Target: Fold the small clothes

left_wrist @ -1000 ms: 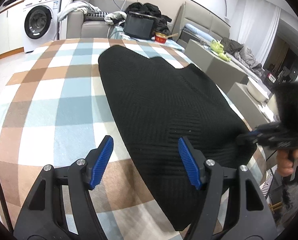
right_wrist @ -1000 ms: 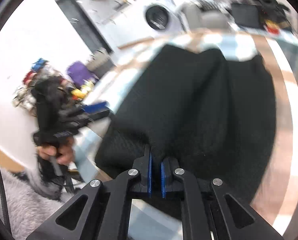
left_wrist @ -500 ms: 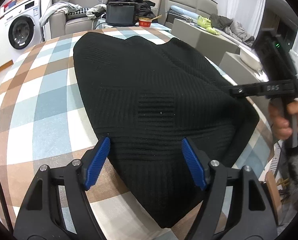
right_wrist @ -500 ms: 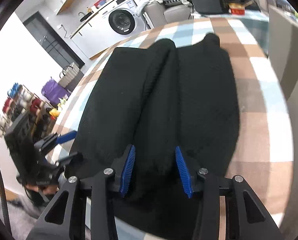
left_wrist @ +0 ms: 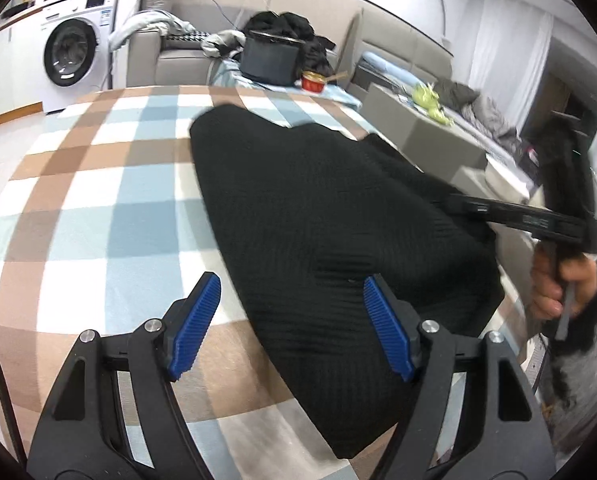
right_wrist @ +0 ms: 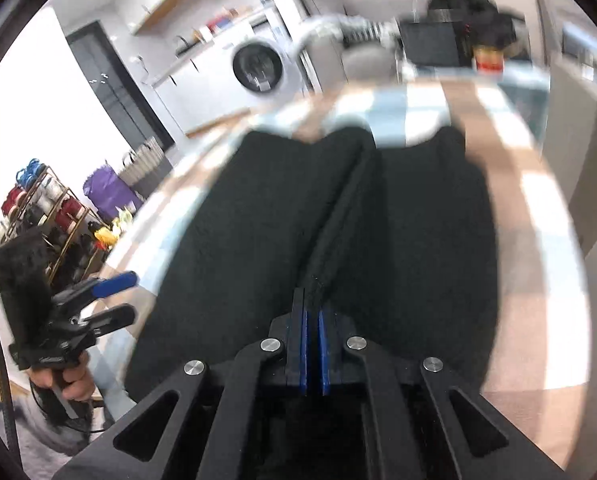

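A black knitted garment lies spread on the checked tablecloth. My left gripper is open, its blue pads just above the cloth's near left edge, holding nothing. My right gripper is shut on a raised ridge of the black garment at its near edge. In the left wrist view the right gripper reaches in from the right onto the garment's right side. In the right wrist view the left gripper hovers open at the left, beside the garment.
A dark bag and a red bowl stand at the table's far end. A sofa with clothes and a washing machine lie beyond. A grey cabinet stands close to the table's right edge.
My right gripper has closed on a fold of the black garment; half a second ago it was open. My left gripper has drawn back to the left, still open.
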Demonstrator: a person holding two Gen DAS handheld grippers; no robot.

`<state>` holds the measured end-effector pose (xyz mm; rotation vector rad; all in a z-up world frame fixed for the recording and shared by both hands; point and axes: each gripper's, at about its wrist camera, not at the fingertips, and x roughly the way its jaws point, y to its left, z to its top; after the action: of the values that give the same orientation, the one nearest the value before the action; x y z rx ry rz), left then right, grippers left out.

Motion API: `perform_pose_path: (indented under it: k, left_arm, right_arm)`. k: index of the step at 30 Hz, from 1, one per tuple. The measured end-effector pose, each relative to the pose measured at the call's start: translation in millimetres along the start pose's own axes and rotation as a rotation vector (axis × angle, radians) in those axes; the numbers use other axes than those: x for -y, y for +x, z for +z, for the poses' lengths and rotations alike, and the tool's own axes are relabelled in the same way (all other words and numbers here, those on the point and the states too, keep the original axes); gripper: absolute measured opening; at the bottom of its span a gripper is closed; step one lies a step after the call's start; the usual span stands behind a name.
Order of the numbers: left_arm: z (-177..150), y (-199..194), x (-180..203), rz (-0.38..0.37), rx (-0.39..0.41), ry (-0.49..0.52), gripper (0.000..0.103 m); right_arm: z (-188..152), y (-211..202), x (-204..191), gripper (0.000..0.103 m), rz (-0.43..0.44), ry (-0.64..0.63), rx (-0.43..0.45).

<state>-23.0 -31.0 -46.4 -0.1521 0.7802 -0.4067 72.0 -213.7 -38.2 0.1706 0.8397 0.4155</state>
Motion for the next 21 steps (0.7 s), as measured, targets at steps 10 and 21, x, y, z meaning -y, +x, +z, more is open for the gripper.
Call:
perform_pose_path:
  k: [10, 21]
  left_arm:
    - [-2.9, 12.4, 8.6, 0.006, -0.054, 0.011, 0.072]
    - [-14.0, 21.1, 29.7, -0.013, -0.082, 0.075, 0.072]
  right_arm:
    - [-58.1, -13.9, 44.0, 0.01, -0.137, 0.116, -0.106]
    - [9.2, 13.2, 43.0, 0.042, -0.016, 0.119, -0.068]
